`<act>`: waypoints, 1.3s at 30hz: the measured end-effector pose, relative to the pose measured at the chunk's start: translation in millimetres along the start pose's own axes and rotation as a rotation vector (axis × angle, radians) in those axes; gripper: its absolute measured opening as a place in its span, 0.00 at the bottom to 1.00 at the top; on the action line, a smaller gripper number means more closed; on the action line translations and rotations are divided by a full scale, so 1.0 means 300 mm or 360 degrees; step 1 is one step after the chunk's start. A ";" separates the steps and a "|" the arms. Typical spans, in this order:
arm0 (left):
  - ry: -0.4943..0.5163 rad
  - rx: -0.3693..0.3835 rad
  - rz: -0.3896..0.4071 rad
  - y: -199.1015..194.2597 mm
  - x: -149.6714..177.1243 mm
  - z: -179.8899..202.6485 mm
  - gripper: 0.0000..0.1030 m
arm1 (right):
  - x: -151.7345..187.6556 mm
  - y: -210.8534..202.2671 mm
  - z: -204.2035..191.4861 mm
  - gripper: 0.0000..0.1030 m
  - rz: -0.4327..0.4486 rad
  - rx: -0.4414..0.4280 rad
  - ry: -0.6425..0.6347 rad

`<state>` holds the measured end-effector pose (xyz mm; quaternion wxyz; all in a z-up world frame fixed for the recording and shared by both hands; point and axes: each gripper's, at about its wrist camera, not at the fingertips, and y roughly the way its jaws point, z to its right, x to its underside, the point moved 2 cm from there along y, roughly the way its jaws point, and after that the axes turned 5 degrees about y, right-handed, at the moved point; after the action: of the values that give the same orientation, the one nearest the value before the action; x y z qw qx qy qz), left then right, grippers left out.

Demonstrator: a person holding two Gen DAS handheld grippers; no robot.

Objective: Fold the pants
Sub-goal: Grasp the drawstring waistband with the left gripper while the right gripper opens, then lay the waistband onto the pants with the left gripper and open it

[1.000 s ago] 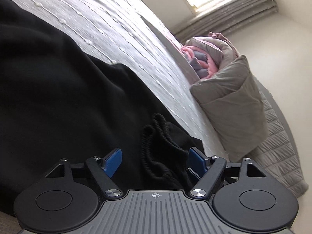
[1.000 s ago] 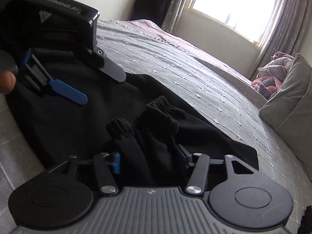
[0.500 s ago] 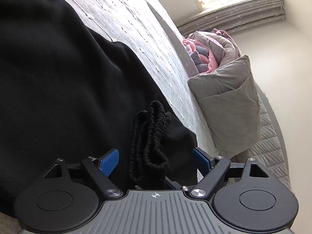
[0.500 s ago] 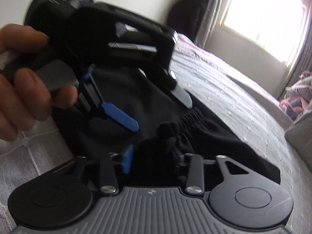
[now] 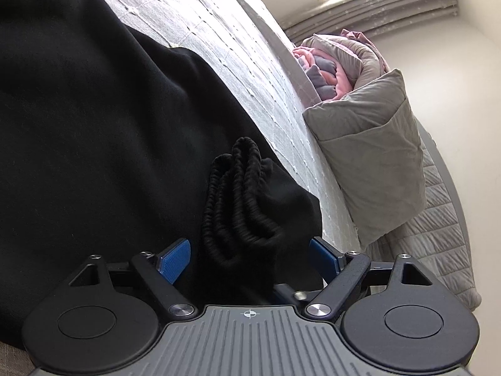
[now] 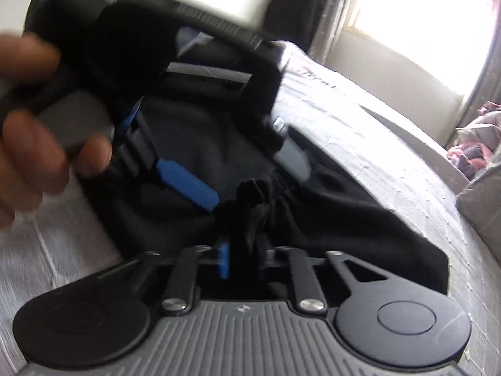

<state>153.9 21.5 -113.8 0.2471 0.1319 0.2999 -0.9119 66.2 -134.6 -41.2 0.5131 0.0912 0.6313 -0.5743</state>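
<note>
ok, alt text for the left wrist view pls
The left gripper, jaws open, straddles the bunched elastic cuff of black pants spread on a grey quilted bed. Beyond, a grey pillow leans by a rolled pink and grey blanket beneath a bright window.

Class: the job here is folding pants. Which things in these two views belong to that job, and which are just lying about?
Part of the job:
black pants
left gripper, open around the bunched cuffs
right gripper, shut on the pants
bed, the folding surface

Lying about:
grey pillow
rolled pink and grey blanket
</note>
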 end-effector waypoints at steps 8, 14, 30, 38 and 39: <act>-0.0016 0.0077 0.0005 0.048 -0.008 0.010 0.85 | -0.040 -0.030 -0.038 0.33 0.0074 0.0001 0.0034; 0.0106 -0.0007 -0.0001 0.063 0.001 0.025 0.31 | -0.018 -0.024 -0.031 0.34 0.0050 0.0023 0.0004; 0.0431 -0.0367 0.0446 -0.350 -0.155 -0.010 0.23 | -0.029 -0.032 0.170 0.75 0.0064 -0.0249 0.0397; 0.0406 -0.0737 0.0592 -0.607 -0.243 -0.242 0.23 | -0.042 0.026 0.111 0.76 0.0006 -0.0315 0.0309; 0.0413 -0.0765 0.0602 -0.617 -0.248 -0.256 0.23 | -0.043 0.035 0.111 0.78 -0.0008 -0.0319 0.0320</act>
<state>125.6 225.3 -56.2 0.3958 0.2384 0.5055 -0.7287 97.6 -152.5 -31.9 0.4524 0.0950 0.7340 -0.4976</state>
